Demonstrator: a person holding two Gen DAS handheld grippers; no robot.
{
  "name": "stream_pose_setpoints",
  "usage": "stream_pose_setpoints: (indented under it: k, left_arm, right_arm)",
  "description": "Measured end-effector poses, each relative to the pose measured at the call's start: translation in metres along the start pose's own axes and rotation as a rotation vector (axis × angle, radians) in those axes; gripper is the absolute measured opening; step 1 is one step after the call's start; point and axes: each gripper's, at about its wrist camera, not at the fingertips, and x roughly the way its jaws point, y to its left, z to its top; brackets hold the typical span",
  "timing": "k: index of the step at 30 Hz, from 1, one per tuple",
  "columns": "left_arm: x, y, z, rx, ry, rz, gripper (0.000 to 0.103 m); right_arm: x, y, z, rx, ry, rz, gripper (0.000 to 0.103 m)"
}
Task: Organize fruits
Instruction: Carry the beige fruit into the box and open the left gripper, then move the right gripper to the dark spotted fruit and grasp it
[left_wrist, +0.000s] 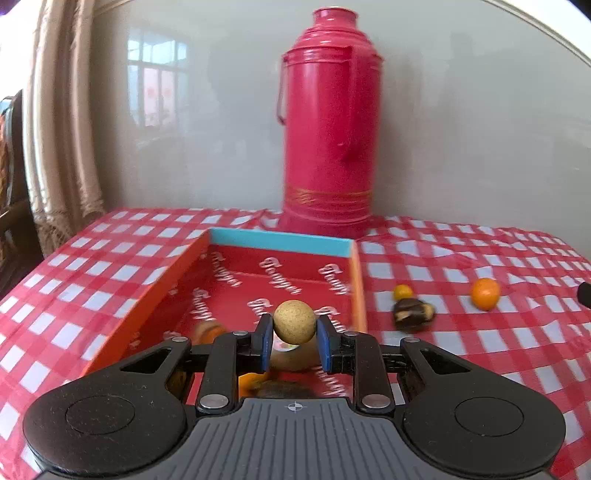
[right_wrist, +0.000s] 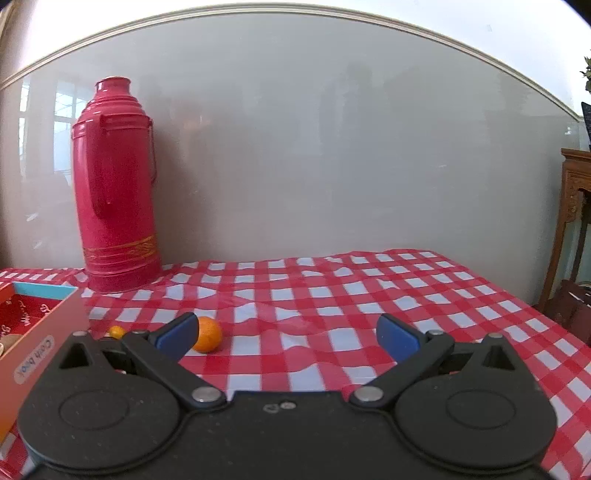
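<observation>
Tan round fruit (left_wrist: 294, 322) pinched in left jaws; right jaws wide, empty.

A round tan fruit (left_wrist: 294, 322) hangs above the red box (left_wrist: 284, 240); an orange (left_wrist: 485, 293) lies on the cloth.

Partly hidden behind the left gripper (left_wrist: 294, 341): several fruits in the red box (left_wrist: 284, 242) (orange and brown patches, kinds not tellable). Blurred by motion: a dark brown fruit (left_wrist: 413, 314) on the checked cloth (left_wrist: 480, 332). Half covered by the right gripper's blue pad (right_wrist: 177, 334): a small yellow fruit (right_wrist: 117, 331). Cut off at the left edge: the box wall (right_wrist: 40, 354).
</observation>
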Motion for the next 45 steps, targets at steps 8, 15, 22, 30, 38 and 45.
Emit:
stream_pose_setpoints:
  k: [8, 15, 22, 30, 38, 45]
  left_arm:
    - [0.001, 0.028, -0.005, -0.026, 0.005, 0.056, 0.025]
    - [0.007, 0.043, -0.009, -0.043, 0.035, 0.075, 0.025]
    - [0.004, 0.051, -0.011, -0.047, 0.031, 0.081, 0.025]
    - [0.007, 0.049, -0.014, -0.043, 0.051, 0.078, 0.053]
    - [-0.002, 0.051, -0.010, -0.046, -0.001, 0.093, 0.077]
    - [-0.009, 0.063, -0.009, -0.072, -0.026, 0.100, 0.079]
  right_arm:
    - [0.002, 0.017, -0.001, -0.006, 0.007, 0.042, 0.097]
    - [0.001, 0.026, -0.001, -0.015, 0.009, 0.052, 0.097]
    - [0.000, 0.033, -0.001, -0.024, 0.009, 0.065, 0.097]
    - [0.000, 0.037, -0.001, -0.040, 0.016, 0.069, 0.097]
    - [-0.001, 0.043, -0.001, -0.065, 0.018, 0.078, 0.097]
    - [0.001, 0.050, -0.002, -0.087, 0.024, 0.091, 0.097]
